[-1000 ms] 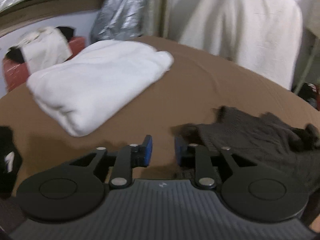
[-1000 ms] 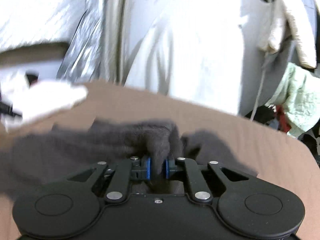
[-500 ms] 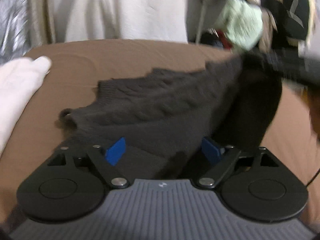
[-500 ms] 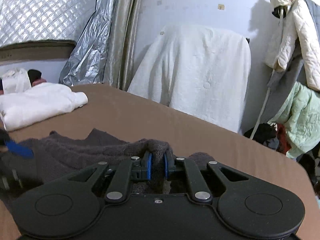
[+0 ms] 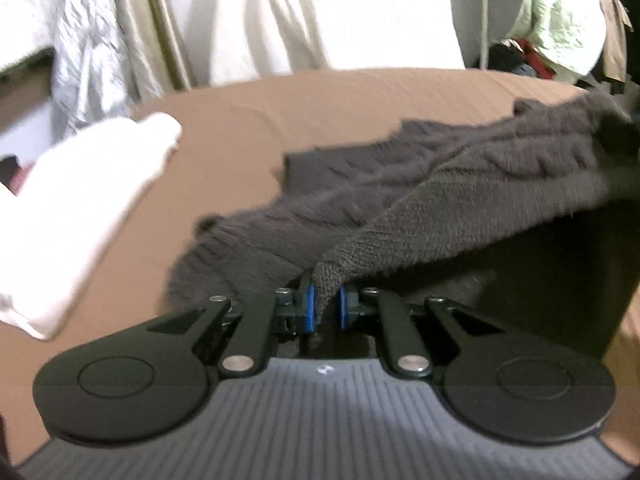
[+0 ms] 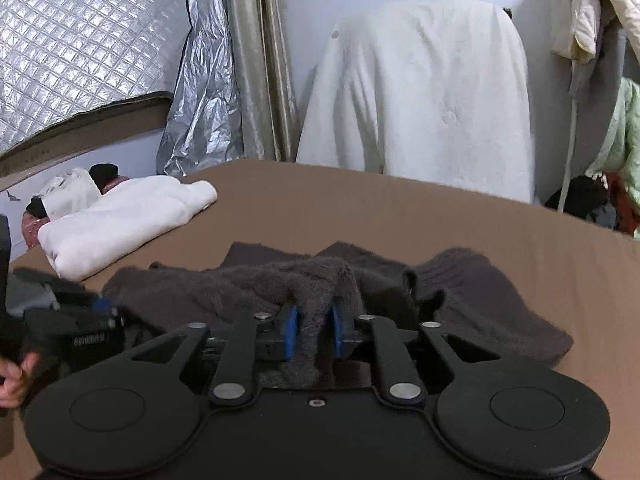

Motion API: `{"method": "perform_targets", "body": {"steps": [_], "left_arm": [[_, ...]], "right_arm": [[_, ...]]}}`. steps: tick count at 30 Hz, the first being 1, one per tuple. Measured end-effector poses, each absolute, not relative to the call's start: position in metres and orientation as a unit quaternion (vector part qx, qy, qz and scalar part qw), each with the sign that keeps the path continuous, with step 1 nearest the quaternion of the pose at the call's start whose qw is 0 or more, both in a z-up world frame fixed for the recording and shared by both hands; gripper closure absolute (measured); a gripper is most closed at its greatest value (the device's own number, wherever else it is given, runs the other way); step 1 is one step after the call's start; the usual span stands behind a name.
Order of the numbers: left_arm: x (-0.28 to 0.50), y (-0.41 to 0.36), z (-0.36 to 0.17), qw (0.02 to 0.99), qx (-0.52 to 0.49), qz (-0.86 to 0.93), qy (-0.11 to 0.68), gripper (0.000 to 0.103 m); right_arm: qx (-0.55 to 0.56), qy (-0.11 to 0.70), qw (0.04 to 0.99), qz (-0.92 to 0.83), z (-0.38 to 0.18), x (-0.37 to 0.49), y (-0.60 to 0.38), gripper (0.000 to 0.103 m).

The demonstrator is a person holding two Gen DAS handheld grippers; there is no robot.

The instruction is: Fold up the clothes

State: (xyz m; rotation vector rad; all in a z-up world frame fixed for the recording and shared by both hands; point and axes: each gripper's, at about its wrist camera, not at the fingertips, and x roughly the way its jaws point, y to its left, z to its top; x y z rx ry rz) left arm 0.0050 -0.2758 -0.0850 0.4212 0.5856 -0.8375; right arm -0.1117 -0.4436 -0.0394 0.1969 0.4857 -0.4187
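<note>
A dark grey knitted sweater (image 5: 420, 200) lies crumpled on the brown bed sheet (image 5: 320, 104). My left gripper (image 5: 326, 306) is shut on one edge of it, and the knit stretches up to the right from the blue pads. My right gripper (image 6: 312, 330) is shut on another bunched edge of the sweater (image 6: 320, 276). The left gripper (image 6: 102, 312) shows at the left of the right wrist view, close to the sweater's left end.
A folded white garment (image 6: 120, 220) lies at the far left of the brown sheet (image 6: 400, 216); it also shows in the left wrist view (image 5: 80, 200). A chair draped in white cloth (image 6: 420, 92) stands behind the bed. Hanging clothes (image 5: 560, 28) crowd the right.
My left gripper swung from the white garment to the sweater, opened wide over its edge, then shut on it. My right gripper stayed shut on the sweater.
</note>
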Motion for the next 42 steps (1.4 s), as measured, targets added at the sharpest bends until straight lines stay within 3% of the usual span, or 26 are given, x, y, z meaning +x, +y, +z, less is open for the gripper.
{"method": "perform_targets", "body": {"steps": [2,4,7,14,20,22,23,24,25,27,30,33,36,39,42], "left_arm": [[0.006,-0.273,-0.081,0.867,0.197,-0.377,0.259,0.092],[0.012,-0.272,-0.074,0.879,0.197,-0.358,0.246,0.092],[0.024,-0.267,-0.072,0.882,0.180,-0.350,0.260,0.092],[0.034,-0.270,-0.078,0.879,0.161,-0.350,0.282,0.092],[0.033,-0.269,-0.079,0.878,0.157,-0.360,0.275,0.086],[0.033,-0.271,-0.080,0.877,0.167,-0.364,0.266,0.087],[0.033,-0.273,-0.082,0.876,0.174,-0.366,0.260,0.093],[0.032,-0.274,-0.078,0.879,0.175,-0.364,0.251,0.093],[0.030,-0.273,-0.070,0.886,0.171,-0.359,0.239,0.093],[0.026,-0.271,-0.055,0.898,0.163,-0.348,0.213,0.094],[0.019,-0.269,-0.031,0.915,0.151,-0.331,0.175,0.094],[0.009,-0.264,-0.006,0.929,0.136,-0.316,0.134,0.094],[-0.016,-0.247,0.027,0.940,0.102,-0.315,0.083,0.094],[-0.025,-0.228,0.043,0.946,0.088,-0.304,0.064,0.094],[-0.009,-0.218,0.027,0.948,0.100,-0.288,0.093,0.094]], "right_arm": [[0.111,0.236,0.945,-0.196,-0.043,-0.117,-0.441,0.073],[0.135,0.240,0.943,-0.189,-0.050,-0.125,-0.437,0.049],[0.171,0.246,0.936,-0.184,-0.068,-0.146,-0.426,0.035],[0.193,0.332,0.908,-0.167,-0.137,-0.163,-0.398,0.024],[0.224,0.300,0.908,-0.190,-0.161,-0.133,-0.412,0.009],[0.225,0.287,0.909,-0.202,-0.166,-0.114,-0.421,0.013],[0.207,0.289,0.911,-0.209,-0.166,-0.105,-0.424,0.025],[0.188,0.291,0.913,-0.216,-0.165,-0.096,-0.426,0.060],[0.188,0.289,0.912,-0.224,-0.157,-0.095,-0.430,0.075],[0.190,0.284,0.909,-0.240,-0.140,-0.092,-0.438,0.082],[0.091,0.240,0.924,-0.282,-0.073,-0.107,-0.433,0.085],[-0.022,0.154,0.946,-0.286,0.029,-0.126,-0.416,0.087],[-0.179,0.113,0.929,-0.304,0.093,-0.137,-0.374,0.089],[-0.206,0.170,0.926,-0.266,0.099,-0.143,-0.344,0.087],[-0.140,0.233,0.941,-0.203,0.054,-0.150,-0.340,0.077]]}}
